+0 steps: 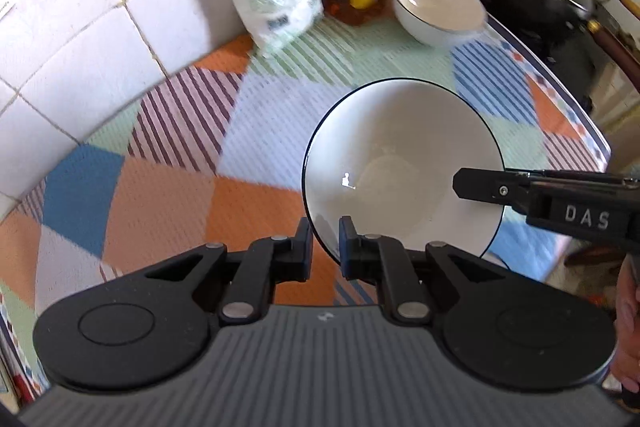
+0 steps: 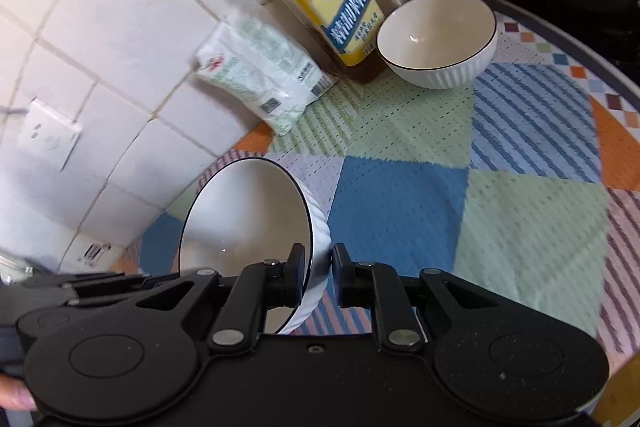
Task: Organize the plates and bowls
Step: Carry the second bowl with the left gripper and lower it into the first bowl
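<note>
Bowl, white ceramic with a thin black rim [image 1: 400,163], hangs tilted above the patchwork cloth [image 1: 160,195], its rim clenched on opposite sides between the left gripper [image 1: 325,247] and right gripper [image 2: 318,279] fingers. Best lift evenly, level it, then carry toward the second ribbed white bowl [image 2: 438,39] beyond the fingertips.

Glossy white square wall tiles [image 1: 100,39] with pale grout fill the upper left of both views. A white wall socket [image 2: 48,135] sits at left. The surface carries a patchwork mat [image 2: 520,195] of blue, green, orange and striped squares.
</note>
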`<state>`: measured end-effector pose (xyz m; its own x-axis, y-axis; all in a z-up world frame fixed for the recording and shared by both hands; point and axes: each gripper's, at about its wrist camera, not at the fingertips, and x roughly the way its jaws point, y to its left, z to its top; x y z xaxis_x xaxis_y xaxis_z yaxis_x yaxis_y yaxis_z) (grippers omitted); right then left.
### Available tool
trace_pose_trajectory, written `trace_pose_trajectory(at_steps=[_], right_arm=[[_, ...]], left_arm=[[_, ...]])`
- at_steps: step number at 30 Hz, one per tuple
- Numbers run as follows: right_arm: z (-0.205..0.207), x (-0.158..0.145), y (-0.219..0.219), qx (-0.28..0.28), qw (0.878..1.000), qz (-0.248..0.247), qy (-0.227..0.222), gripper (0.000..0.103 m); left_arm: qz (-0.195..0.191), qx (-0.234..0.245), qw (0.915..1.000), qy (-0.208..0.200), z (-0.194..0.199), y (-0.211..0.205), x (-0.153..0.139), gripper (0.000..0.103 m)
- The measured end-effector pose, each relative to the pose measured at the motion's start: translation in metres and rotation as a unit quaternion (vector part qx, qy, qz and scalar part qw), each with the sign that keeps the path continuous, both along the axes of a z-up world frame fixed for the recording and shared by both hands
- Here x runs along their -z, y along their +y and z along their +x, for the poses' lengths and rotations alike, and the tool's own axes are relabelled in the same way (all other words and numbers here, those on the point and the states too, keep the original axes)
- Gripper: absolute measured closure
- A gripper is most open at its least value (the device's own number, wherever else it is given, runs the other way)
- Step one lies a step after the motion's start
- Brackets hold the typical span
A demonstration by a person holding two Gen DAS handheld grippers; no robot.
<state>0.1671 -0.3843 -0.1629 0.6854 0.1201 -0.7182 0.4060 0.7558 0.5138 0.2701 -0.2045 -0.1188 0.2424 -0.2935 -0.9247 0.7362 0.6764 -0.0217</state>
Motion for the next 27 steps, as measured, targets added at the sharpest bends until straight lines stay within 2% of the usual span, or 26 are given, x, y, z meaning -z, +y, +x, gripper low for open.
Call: trace_pose_trajectory(at_steps=[8,13,19,23,27], right_arm=[[-0.051,-0.014,0.019,-0.028,0.998,-0.054,0.01,0.084],[-0.078,-0.008,0.027,-0.02,0.998,-0.051,0.013,0.084],[-0.086,-0.004,0.041,-0.032,0.997,-0.075,0.017,0.084],[-0.084,-0.006,0.055,-0.051,0.991,-0.116,0.032,0.083],[-0.085,-0.003,0.06,-0.053,0.99,-0.127,0.039,0.084]], left_arm=[[0.015,0.027,0.9992,0.025,-0.043,0.005,-0.003,0.091],[0.033,0.041,0.9984,0.021,-0.065,0.008,0.001,0.091],[0.068,0.037,0.9963,0.038,-0.07,0.007,0.011,0.086],[0.08,0.036,0.995,0.049,-0.07,0.008,0.017,0.085],[0.084,0.037,0.9941,0.057,-0.07,0.008,0.022,0.085]])
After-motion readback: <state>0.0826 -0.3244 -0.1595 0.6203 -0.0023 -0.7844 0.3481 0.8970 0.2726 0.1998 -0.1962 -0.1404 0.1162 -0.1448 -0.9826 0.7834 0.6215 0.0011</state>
